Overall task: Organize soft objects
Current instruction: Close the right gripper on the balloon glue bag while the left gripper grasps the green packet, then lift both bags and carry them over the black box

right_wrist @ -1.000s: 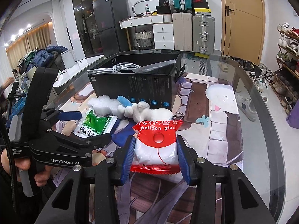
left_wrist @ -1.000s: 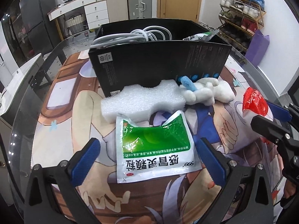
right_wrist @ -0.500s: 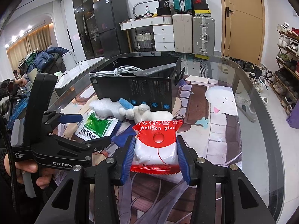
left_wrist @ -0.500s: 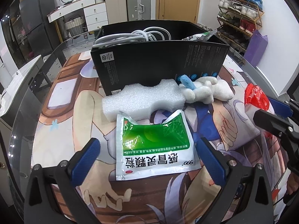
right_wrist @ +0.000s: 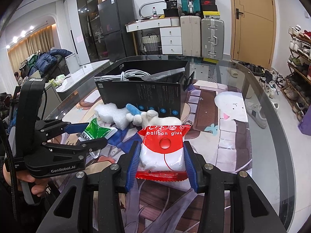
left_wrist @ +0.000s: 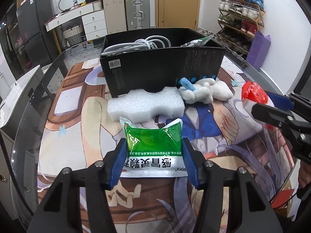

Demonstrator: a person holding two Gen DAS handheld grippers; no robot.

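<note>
Now left gripper fingers, just closing, pinch green medicine sachet near black box; right gripper clamps balloon-glue packet. Both probably soft, slippery film.

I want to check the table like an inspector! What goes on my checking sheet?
Surface: glass table over a cartoon-print mat.
Job's things: green sachet; red balloon glue packet; white foam block; white plush toy; black box.
Clutter: nothing seen.
Grippers: left gripper has just been closing, pads pressing the green sachet; right gripper shut on the balloon glue packet.
Cables: white cable coil inside the black box.
Surroundings: suitcases, shoe rack, wooden door.
</note>
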